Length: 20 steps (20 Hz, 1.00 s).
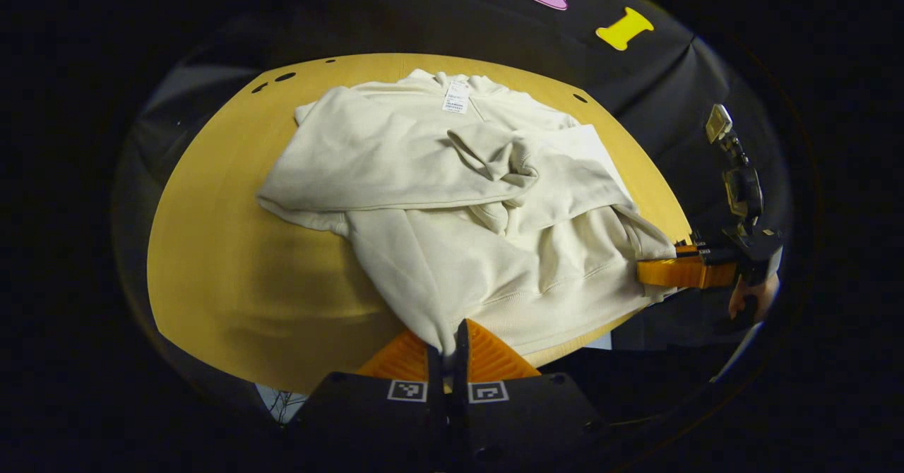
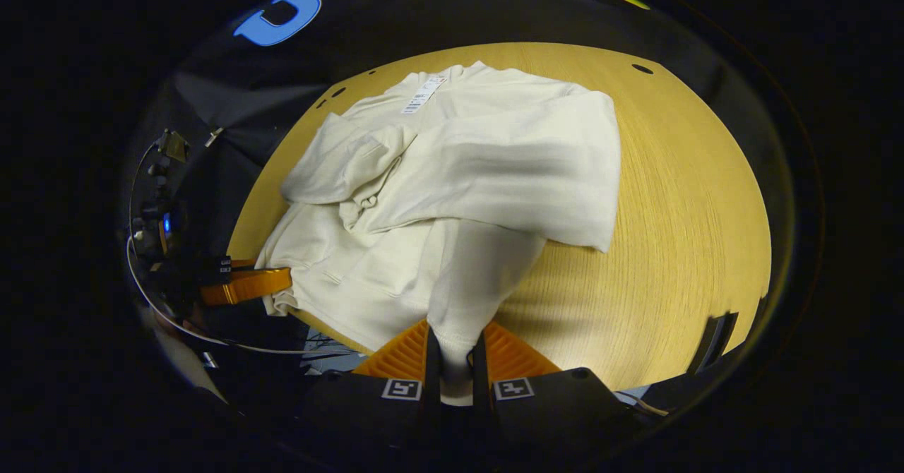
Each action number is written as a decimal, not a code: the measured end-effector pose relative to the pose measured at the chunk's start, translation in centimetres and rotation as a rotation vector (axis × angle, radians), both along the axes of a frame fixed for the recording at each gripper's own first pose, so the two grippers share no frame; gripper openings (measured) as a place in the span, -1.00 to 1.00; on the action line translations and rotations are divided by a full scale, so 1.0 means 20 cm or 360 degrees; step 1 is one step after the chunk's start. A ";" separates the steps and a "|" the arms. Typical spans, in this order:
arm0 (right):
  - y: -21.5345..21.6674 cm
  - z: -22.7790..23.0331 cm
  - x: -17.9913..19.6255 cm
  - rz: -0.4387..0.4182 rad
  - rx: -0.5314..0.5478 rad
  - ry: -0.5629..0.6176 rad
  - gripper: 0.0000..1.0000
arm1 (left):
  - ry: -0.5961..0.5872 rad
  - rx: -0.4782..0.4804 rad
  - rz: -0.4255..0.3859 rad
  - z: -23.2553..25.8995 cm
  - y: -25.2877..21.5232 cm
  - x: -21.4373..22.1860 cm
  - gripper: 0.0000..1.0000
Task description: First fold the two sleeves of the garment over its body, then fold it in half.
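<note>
Now both grippers pinch the cream cotton hoodie's [image 1: 452, 198] hem — left gripper [image 1: 443, 349] and right gripper [image 2: 452, 353] each clamped on cloth, sleeves folded over.

Cream, plain-coloured garment [image 1: 452, 198] with a white tag [image 1: 456, 97] at twelve o'clock. Lying on a yellow-tan wood-grain table [image 2: 678, 198]. Black-and-white square markers [image 1: 407, 390] at six o'clock.
</note>
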State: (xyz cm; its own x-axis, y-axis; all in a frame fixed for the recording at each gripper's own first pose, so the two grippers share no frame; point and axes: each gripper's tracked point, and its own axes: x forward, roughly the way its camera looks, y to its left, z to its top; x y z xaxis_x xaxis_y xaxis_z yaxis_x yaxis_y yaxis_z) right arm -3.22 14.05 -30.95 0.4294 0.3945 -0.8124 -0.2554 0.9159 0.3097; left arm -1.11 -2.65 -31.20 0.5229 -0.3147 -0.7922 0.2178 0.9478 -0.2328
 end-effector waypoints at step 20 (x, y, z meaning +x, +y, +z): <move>0.04 0.77 0.64 -0.0272 0.0390 -0.0475 -0.57 | -0.0373 -0.0190 0.0266 0.80 0.20 0.30 -0.87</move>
